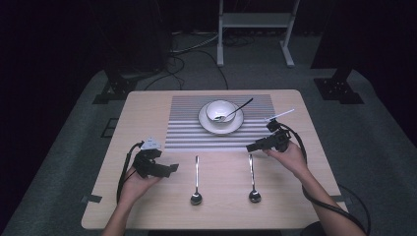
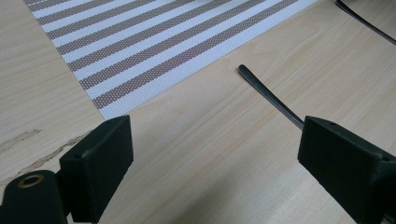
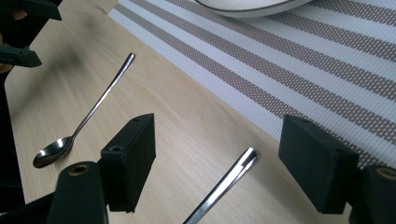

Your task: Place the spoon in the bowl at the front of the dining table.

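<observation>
Two metal spoons lie on the wooden table, handles toward the striped placemat [image 1: 219, 123]. My right gripper [image 1: 251, 146] [image 3: 222, 149] stands open low over the handle tip of the right spoon [image 1: 253, 177] [image 3: 229, 184]. That tip lies between the jaws and the pads do not touch it. The left spoon [image 1: 196, 179] [image 3: 84, 121] lies apart, its bowl toward the front edge. My left gripper [image 1: 172, 168] [image 2: 217, 144] is open beside the left spoon's handle [image 2: 271, 95], nothing between its pads. A white bowl [image 1: 220, 110] with a dark-handled spoon [image 1: 238, 108] sits on a plate [image 1: 206, 125] on the mat.
A thin white stick [image 1: 280, 115] lies on the table at the placemat's right edge, behind my right hand. Bare wood runs along the table's front and left side [image 1: 142, 113]. Beyond the table stand a white frame [image 1: 255, 22] and dark stands with cables on the floor.
</observation>
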A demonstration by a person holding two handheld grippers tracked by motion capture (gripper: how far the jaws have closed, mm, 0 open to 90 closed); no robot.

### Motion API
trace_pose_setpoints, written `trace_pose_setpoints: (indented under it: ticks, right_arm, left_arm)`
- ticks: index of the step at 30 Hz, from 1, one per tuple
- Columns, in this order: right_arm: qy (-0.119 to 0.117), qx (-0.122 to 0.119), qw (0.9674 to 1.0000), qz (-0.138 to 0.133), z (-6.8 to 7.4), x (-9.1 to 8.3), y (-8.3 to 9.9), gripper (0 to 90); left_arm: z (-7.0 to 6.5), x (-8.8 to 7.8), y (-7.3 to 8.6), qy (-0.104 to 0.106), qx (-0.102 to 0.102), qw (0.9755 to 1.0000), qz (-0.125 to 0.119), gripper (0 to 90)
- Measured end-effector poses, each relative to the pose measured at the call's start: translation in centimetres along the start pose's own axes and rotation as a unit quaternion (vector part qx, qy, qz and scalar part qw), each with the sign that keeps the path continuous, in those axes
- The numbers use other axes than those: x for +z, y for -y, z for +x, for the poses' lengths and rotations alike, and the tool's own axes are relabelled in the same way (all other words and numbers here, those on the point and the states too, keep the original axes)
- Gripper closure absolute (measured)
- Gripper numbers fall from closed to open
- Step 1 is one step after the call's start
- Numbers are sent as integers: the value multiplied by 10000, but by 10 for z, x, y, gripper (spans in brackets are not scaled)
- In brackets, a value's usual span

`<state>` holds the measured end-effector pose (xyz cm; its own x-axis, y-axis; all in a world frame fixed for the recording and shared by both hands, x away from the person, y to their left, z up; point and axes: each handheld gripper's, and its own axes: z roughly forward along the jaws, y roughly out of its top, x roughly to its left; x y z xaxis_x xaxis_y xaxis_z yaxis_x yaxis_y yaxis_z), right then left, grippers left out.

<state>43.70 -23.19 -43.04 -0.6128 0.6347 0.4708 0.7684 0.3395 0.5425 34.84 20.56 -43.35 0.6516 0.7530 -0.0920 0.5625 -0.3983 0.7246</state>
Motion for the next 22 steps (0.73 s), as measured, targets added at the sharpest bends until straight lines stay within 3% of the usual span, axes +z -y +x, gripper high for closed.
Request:
trace_pose_setpoints:
  ticks: [14, 18, 22]
  right_arm:
    - [-116, -55, 9999, -86, 7, -1, 18, 259]
    - [-191, -29, 9996, -199, 9, -3, 27, 259]
    - [-380, 27, 9981, -494, 10, -5, 45, 257]
  left_arm:
    - [0, 0, 0, -36, 28, 10000, -15, 93]
    - [0, -1, 0, -49, 22, 10000, -41, 93]
    - [0, -1, 0, -50, 23, 10000, -56, 93]
